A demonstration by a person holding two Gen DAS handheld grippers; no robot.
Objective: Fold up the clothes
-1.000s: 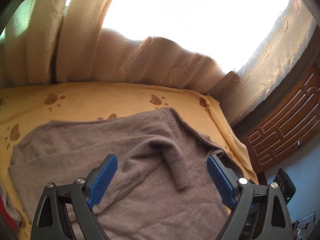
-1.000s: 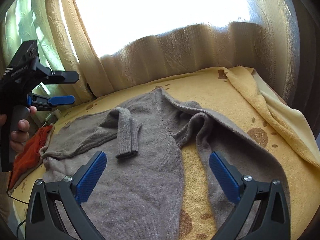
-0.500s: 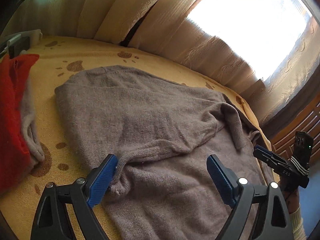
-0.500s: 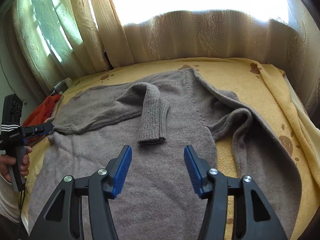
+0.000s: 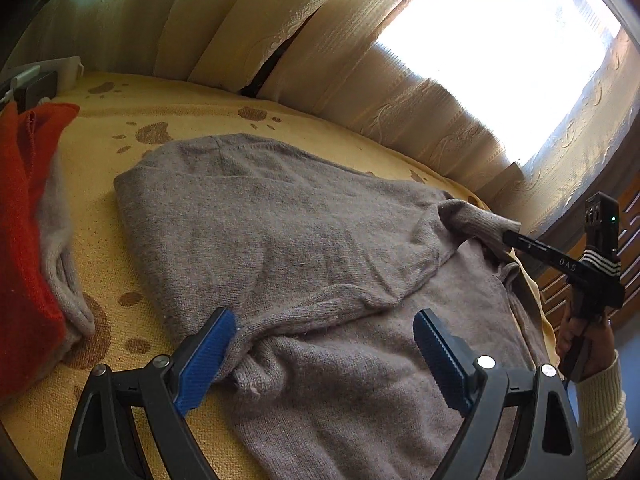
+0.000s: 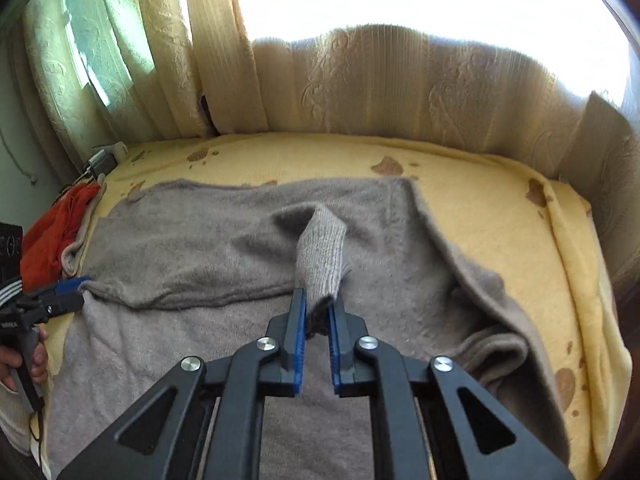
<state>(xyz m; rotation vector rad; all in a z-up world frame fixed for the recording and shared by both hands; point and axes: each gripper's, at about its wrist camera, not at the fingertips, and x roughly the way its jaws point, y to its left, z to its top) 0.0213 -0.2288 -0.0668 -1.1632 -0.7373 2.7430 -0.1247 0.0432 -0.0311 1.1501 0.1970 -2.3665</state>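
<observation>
A grey knitted sweater (image 5: 288, 240) lies spread on a yellow blanket (image 5: 120, 120). My right gripper (image 6: 318, 312) is shut on the ribbed sleeve cuff (image 6: 322, 256) and holds it lifted over the sweater's body (image 6: 200, 248). In the left wrist view, that right gripper (image 5: 510, 237) pinches the cuff (image 5: 476, 220) at the far right. My left gripper (image 5: 324, 356) stands open just above the sweater's near side fold, with nothing between its pads. The right wrist view shows the left gripper (image 6: 68, 294) at the sweater's left edge.
A folded red garment (image 5: 24, 240) on a pale grey one lies left of the sweater. Cream curtains (image 6: 360, 88) close off the far side under a bright window. A person's hand in a cream sleeve (image 5: 600, 408) holds the right tool. A wooden door (image 5: 628, 216) stands right.
My right gripper has gone from wide open to shut on the sleeve cuff and raised it. My left gripper swung left and came down to the sweater's side fold, staying open.
</observation>
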